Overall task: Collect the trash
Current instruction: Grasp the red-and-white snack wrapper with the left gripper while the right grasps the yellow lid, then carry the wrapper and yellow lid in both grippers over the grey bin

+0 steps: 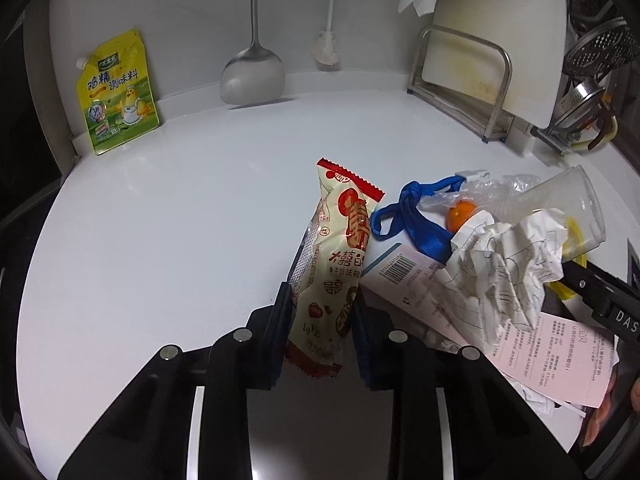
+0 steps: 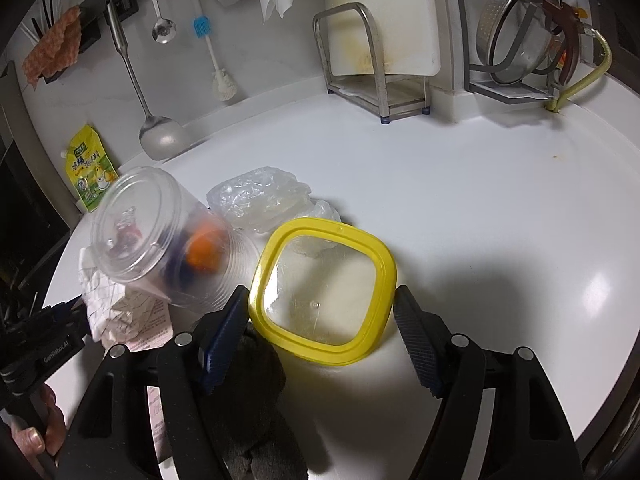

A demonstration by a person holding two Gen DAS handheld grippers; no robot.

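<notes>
The left tool [image 1: 320, 312] is pinching a red-and-cream snack wrapper [image 1: 338, 256] between its dark pads, the wrapper standing up off the white surface [image 1: 180, 232]. Just to its right lies the trash heap: a pink printed sheet with a barcode [image 1: 420, 276], crumpled white paper [image 1: 504, 268] on top of it, a blue ribbon [image 1: 416, 220], clear plastic film [image 1: 492, 192] over something orange that cannot be identified, and a clear plastic jar [image 1: 576, 204] lying on its side. The right tool [image 2: 320, 312] is spread wide, its fingers on either side of a yellow-rimmed clear lid [image 2: 324, 292]; the left finger looks to be against the rim, the right one apart from it — whether the lid rests on the surface or is raised cannot be told. The jar in this view is blurred, and a dark grey object below the lid is cut off by the tool body. Crumpled clear bags [image 2: 264, 196] lie beyond the lid. Along the back wall: a yellow seasoning pouch [image 1: 118, 92], a hanging metal spatula [image 1: 252, 72], a blue-handled brush [image 1: 330, 28], a cutting board in a steel rack [image 1: 492, 48], and — in the right-wrist view — a dish rack with steel bowls [image 2: 516, 40]. Fingertips show at the lower left edge, mostly cut off.
</notes>
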